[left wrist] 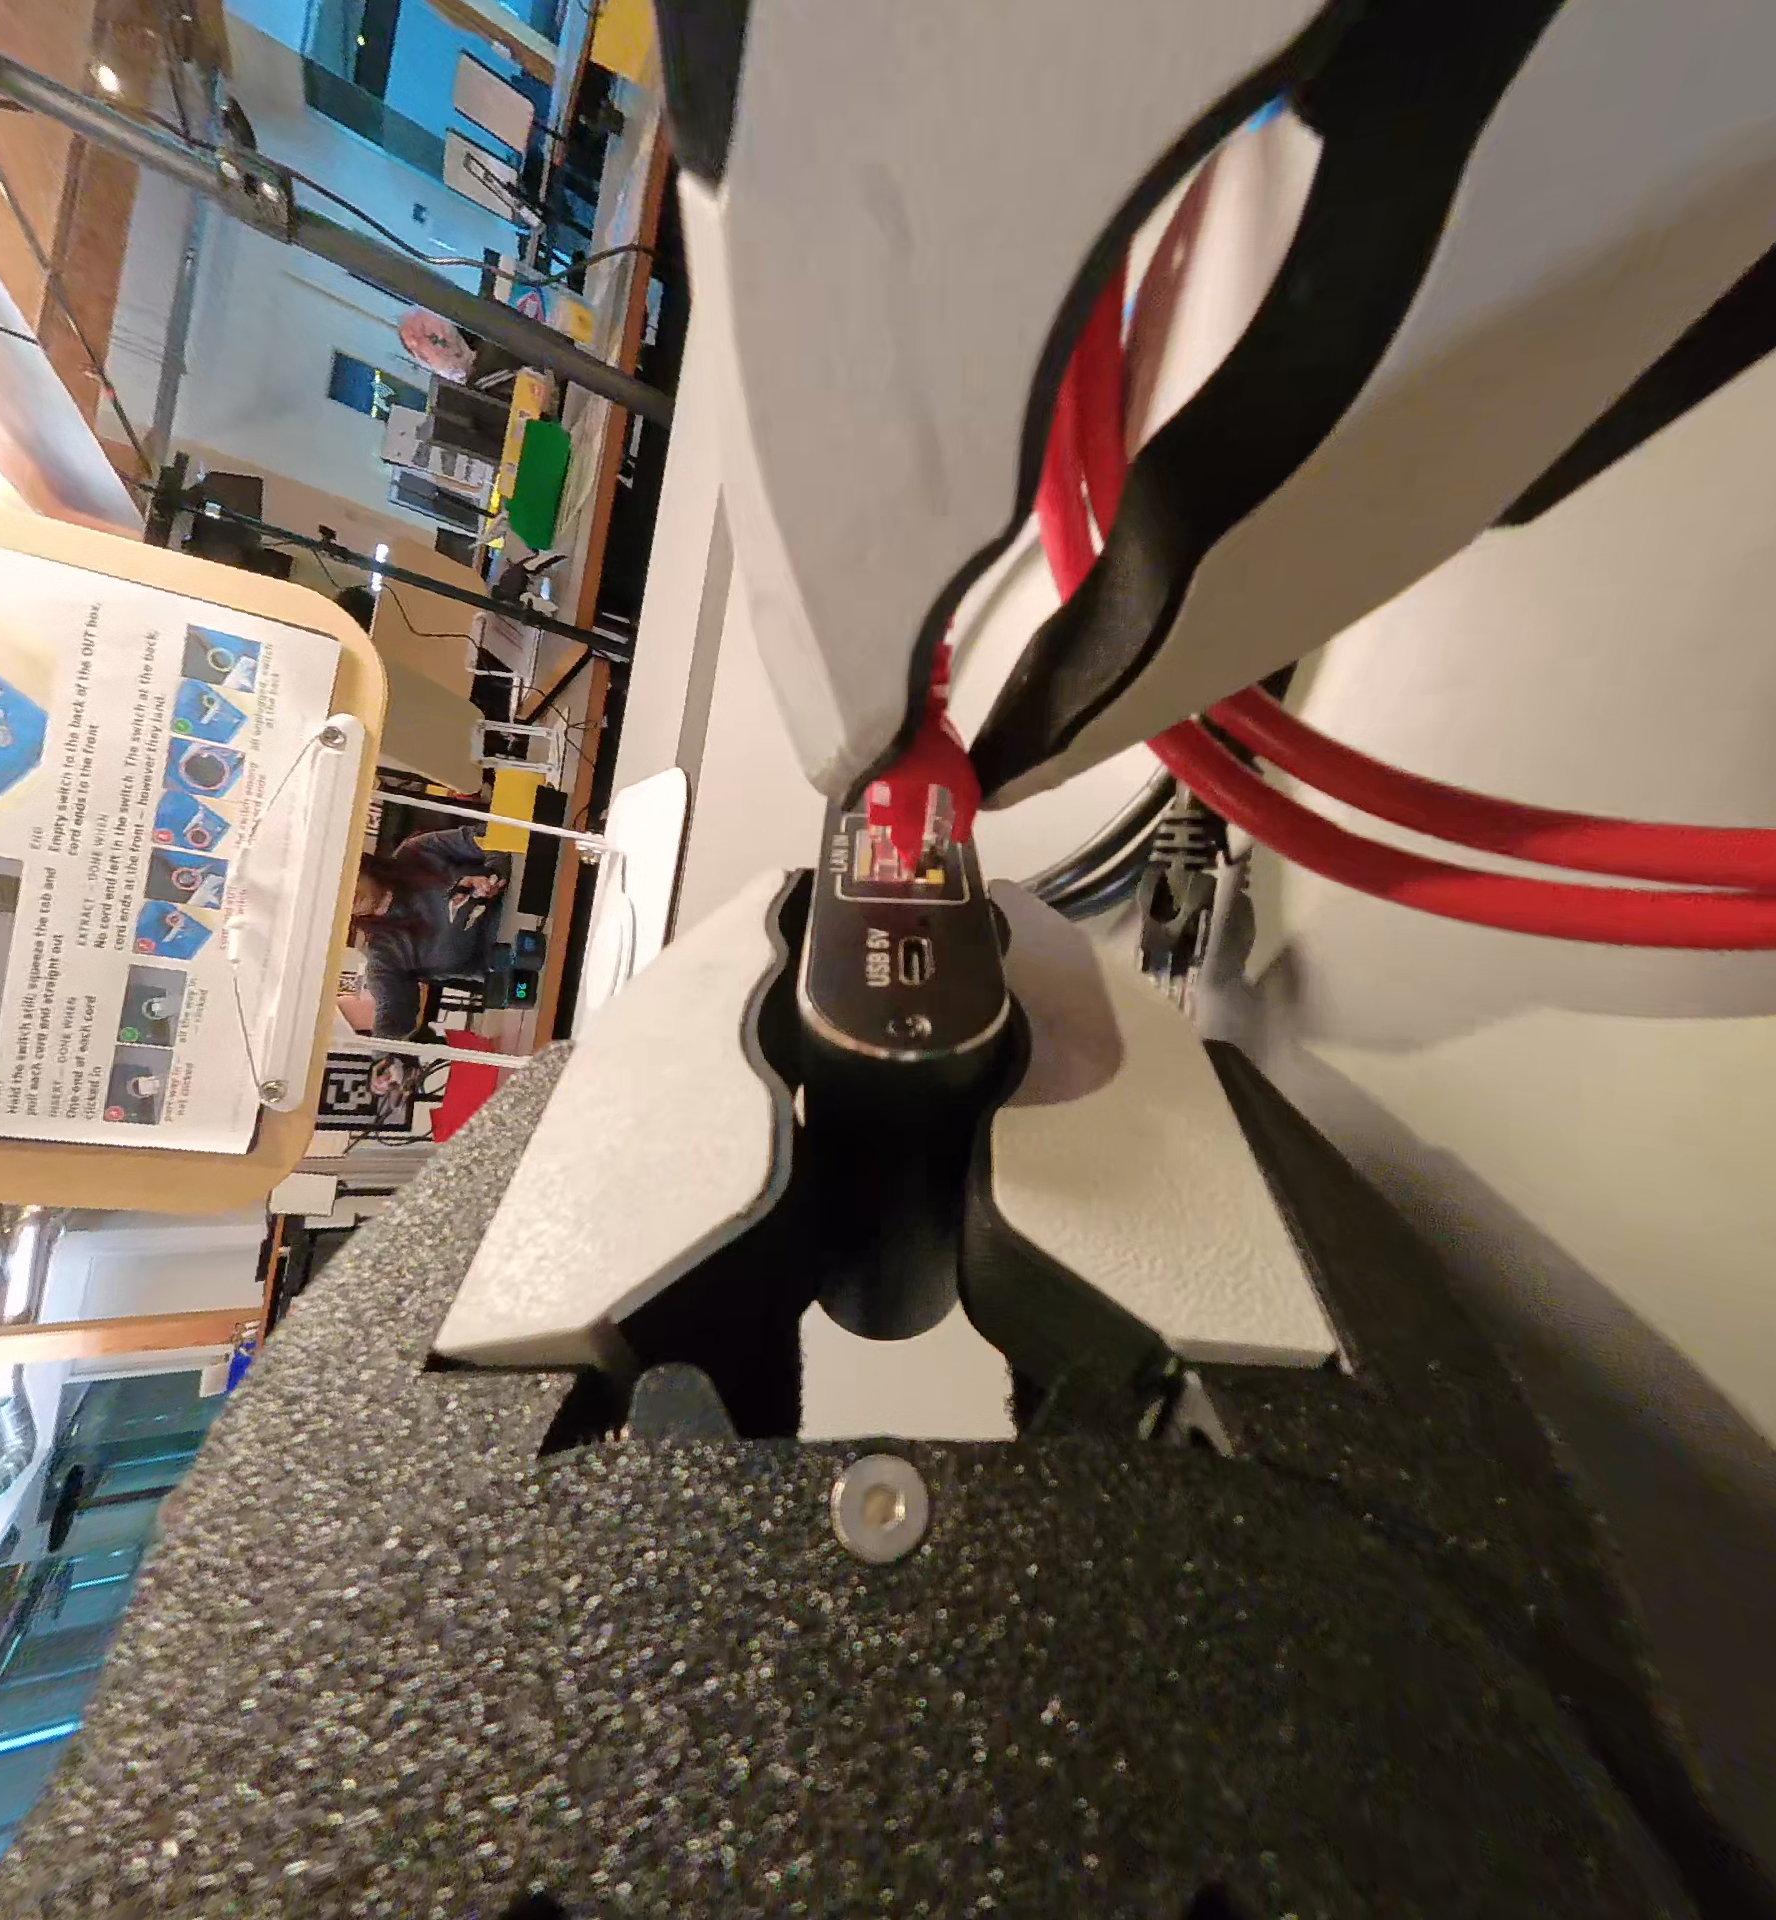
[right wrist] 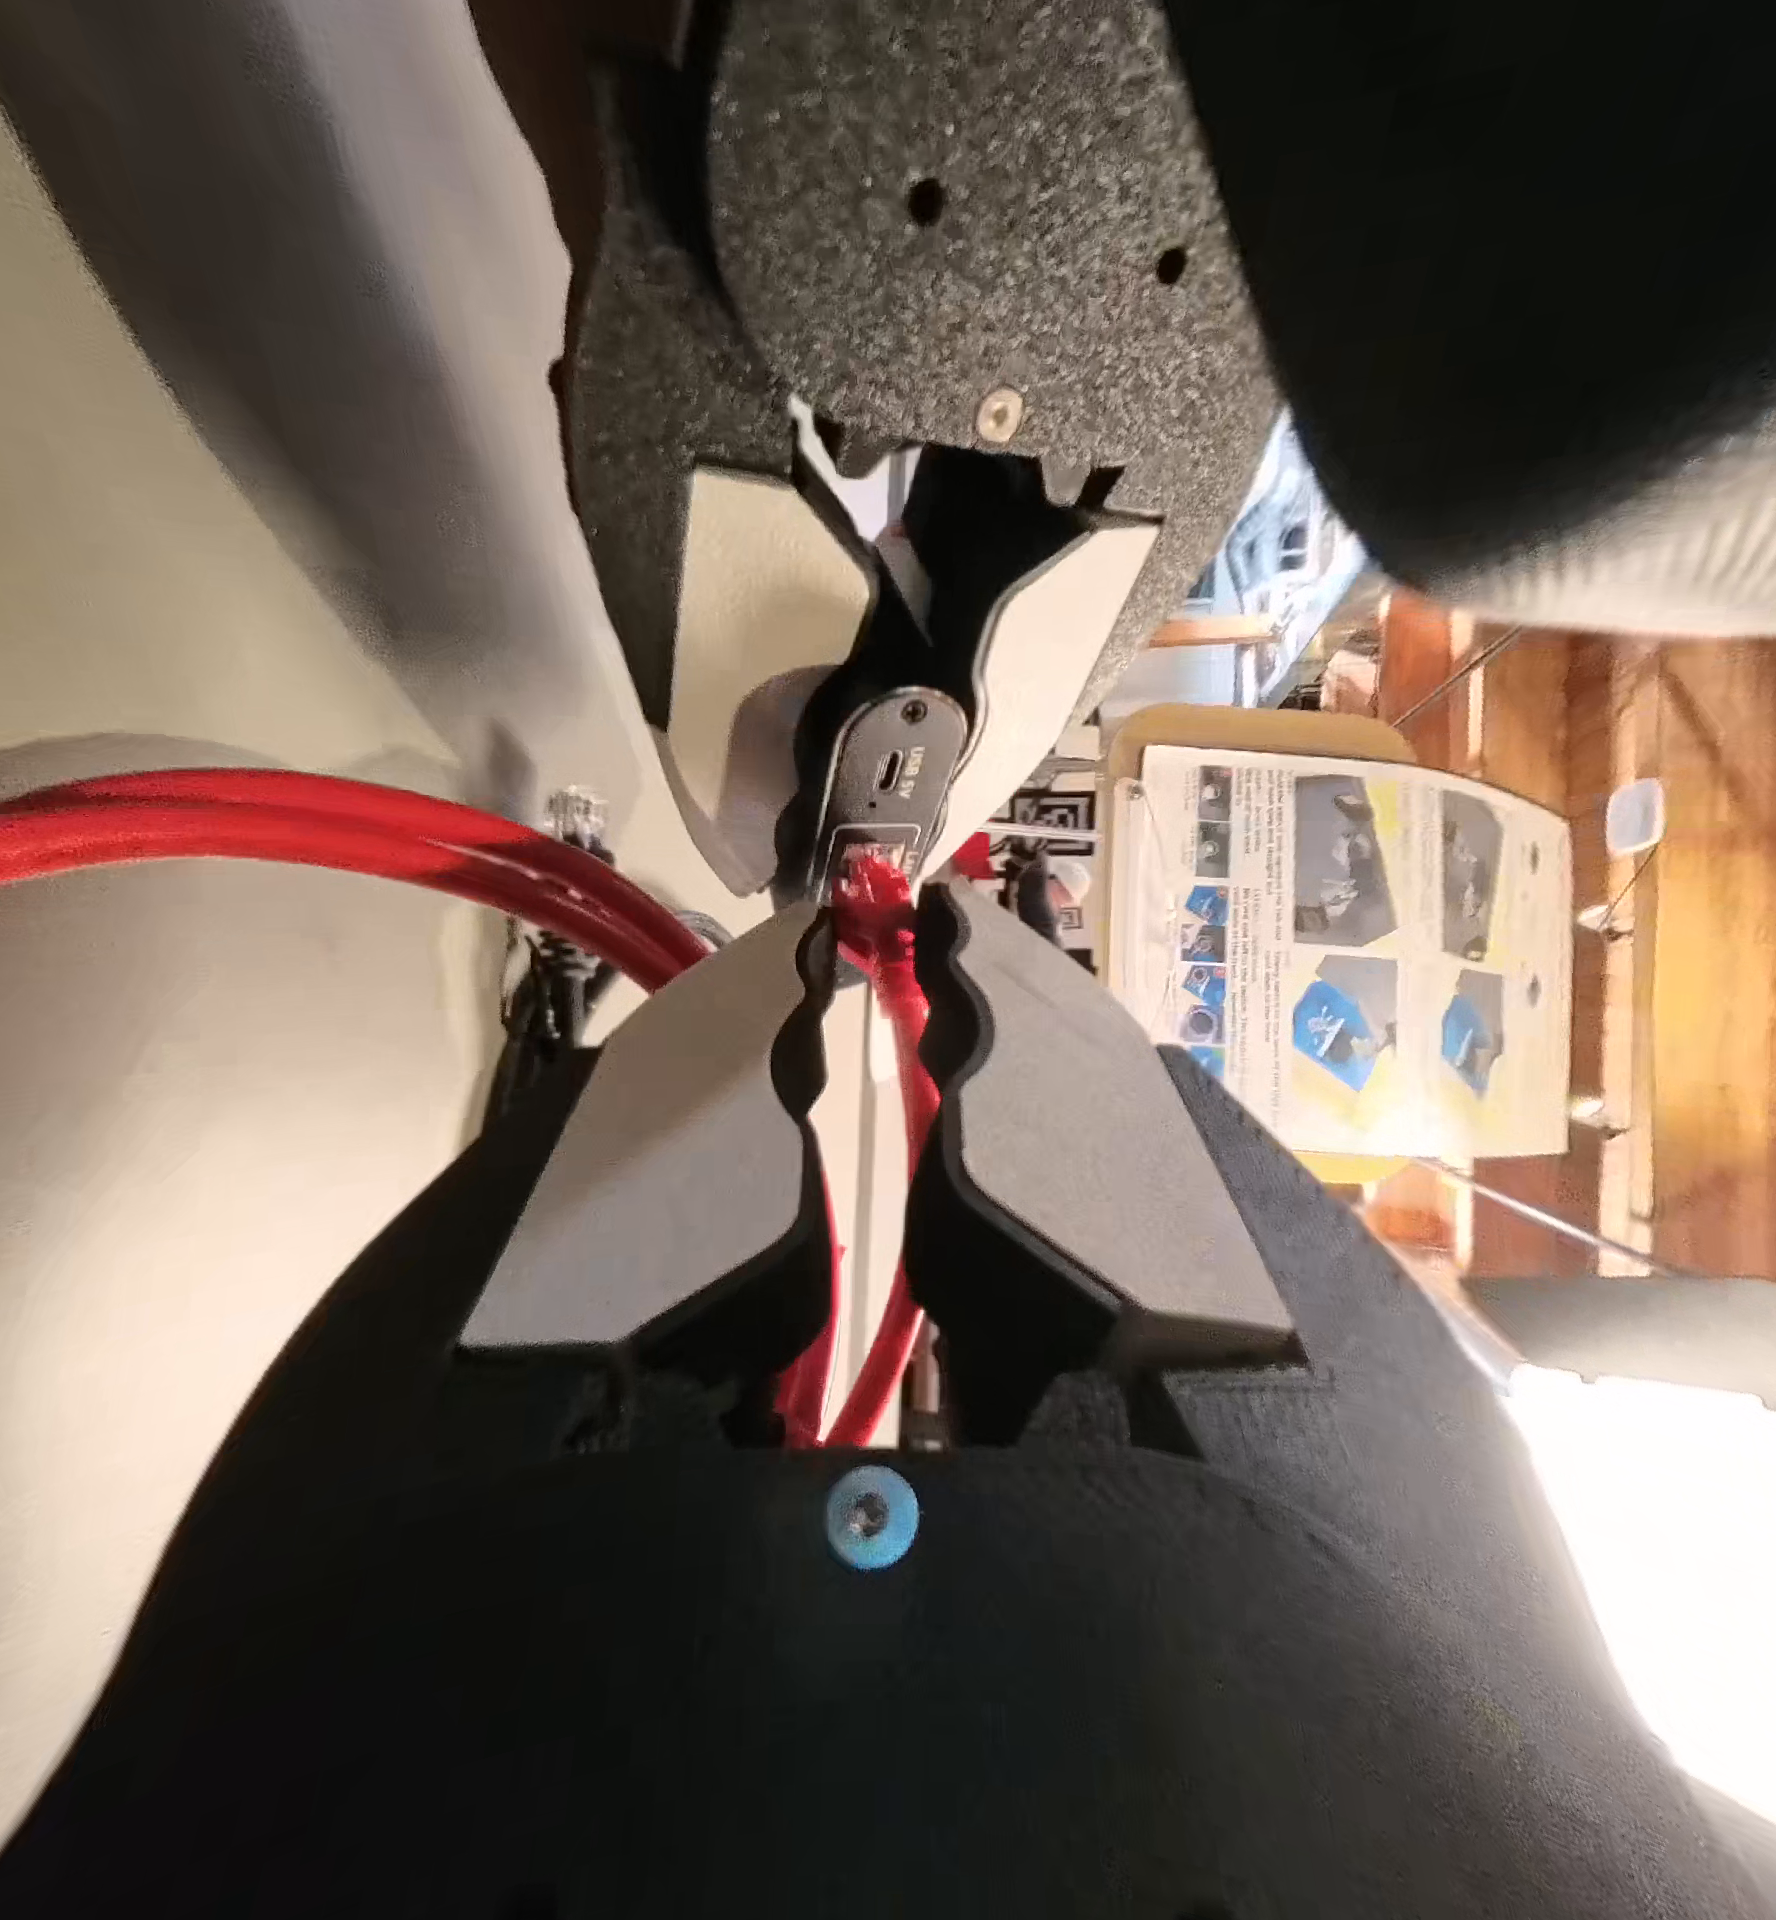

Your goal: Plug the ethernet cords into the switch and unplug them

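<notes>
My left gripper (left wrist: 899, 920) is shut on the small black switch (left wrist: 905, 982) and holds it by its sides, port end pointing away. My right gripper (right wrist: 873, 920) is shut on the red ethernet plug (right wrist: 868, 883), and the red cord (right wrist: 899, 1091) runs back between its fingers. The plug's tip sits in the port at the switch's end (left wrist: 905, 857); I cannot tell how deep. In the left wrist view the right gripper (left wrist: 915, 784) comes in from above. In the right wrist view the left gripper (right wrist: 863, 810) and the switch (right wrist: 894, 769) face me.
The red cord loops off to the side over the white surface (left wrist: 1486, 862) (right wrist: 292, 821). A black plug (left wrist: 1180, 862) (right wrist: 551, 966) and a clear plug (right wrist: 577, 805) lie loose close by. A wooden clipboard with a printed sheet (left wrist: 136, 831) (right wrist: 1331, 935) stands behind. Spacing between my two grippers at the tips: around 4 cm.
</notes>
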Available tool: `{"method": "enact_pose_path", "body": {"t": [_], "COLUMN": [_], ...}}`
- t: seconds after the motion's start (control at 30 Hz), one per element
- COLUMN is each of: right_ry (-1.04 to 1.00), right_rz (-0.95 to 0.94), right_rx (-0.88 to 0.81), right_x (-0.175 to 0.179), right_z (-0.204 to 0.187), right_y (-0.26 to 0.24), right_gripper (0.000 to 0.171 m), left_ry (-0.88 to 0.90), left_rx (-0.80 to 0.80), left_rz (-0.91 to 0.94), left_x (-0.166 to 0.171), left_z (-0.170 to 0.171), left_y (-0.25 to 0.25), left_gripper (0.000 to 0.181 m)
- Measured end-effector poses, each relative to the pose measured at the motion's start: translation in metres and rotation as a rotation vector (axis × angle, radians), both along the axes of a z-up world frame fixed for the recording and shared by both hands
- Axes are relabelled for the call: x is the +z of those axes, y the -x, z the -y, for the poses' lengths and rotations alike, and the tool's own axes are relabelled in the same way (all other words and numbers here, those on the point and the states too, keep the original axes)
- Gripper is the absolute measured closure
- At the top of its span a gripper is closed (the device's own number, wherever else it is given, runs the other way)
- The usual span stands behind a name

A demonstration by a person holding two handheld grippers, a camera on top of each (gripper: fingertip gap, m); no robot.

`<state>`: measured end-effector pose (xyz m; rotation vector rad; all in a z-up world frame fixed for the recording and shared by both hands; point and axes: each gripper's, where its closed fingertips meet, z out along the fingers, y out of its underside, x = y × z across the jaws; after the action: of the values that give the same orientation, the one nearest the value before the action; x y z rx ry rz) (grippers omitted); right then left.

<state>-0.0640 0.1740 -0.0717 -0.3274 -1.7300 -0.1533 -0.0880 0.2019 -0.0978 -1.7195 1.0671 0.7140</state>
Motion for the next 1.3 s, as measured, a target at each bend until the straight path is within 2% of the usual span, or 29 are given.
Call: {"method": "enact_pose_path", "body": {"t": [0.13, 0.2, 0.27, 0.43, 0.63, 0.73, 0.8, 0.9, 1.03, 1.3], "right_ry": [0.077, 0.264, 0.512, 0.796, 0.978, 1.078, 1.115, 1.173, 1.184, 1.276], "right_rz": [0.007, 0.033, 0.053, 0.087, 0.097, 0.165, 0.19, 0.215, 0.192, 0.057], "right_rx": [-0.019, -0.021, 0.029, 0.097, 0.191, 0.247, 0.256, 0.261, 0.236, 0.076], "right_x": [0.006, -0.001, -0.004, -0.005, 0.002, 0.002, -0.001, -0.002, 0.001, 0.013], "right_z": [-0.009, -0.009, -0.005, -0.001, 0.005, 0.013, 0.014, 0.012, 0.007, -0.03], "right_y": [-0.004, -0.002, -0.002, -0.002, -0.006, -0.01, -0.011, -0.013, -0.011, -0.01], "right_gripper": [0.155, 0.155, 0.157, 0.158, 0.157, 0.157, 0.157, 0.156, 0.156, 0.151], "left_ry": [-0.015, 0.025, 0.041, 0.107, 0.178, 0.185, 0.173, 0.125, 0.138, 0.21], "left_rx": [0.004, -0.026, -0.102, -0.222, -0.371, -0.491, -0.533, -0.513, -0.467, -0.213], "left_rz": [0.003, 0.056, 0.189, 0.404, 0.592, 0.673, 0.685, 0.624, 0.656, 0.959], "left_x": [0.007, 0.002, 0.002, 0.006, 0.011, 0.017, 0.02, 0.02, 0.024, 0.029], "left_z": [-0.002, 0.001, 0.006, 0.012, 0.025, 0.036, 0.041, 0.039, 0.034, 0.011], "left_y": [-0.005, -0.009, -0.016, -0.02, -0.021, -0.031, -0.037, -0.038, -0.035, -0.006], "left_gripper": [0.151, 0.152, 0.152, 0.144, 0.142, 0.139, 0.149, 0.153, 0.153, 0.153]}}
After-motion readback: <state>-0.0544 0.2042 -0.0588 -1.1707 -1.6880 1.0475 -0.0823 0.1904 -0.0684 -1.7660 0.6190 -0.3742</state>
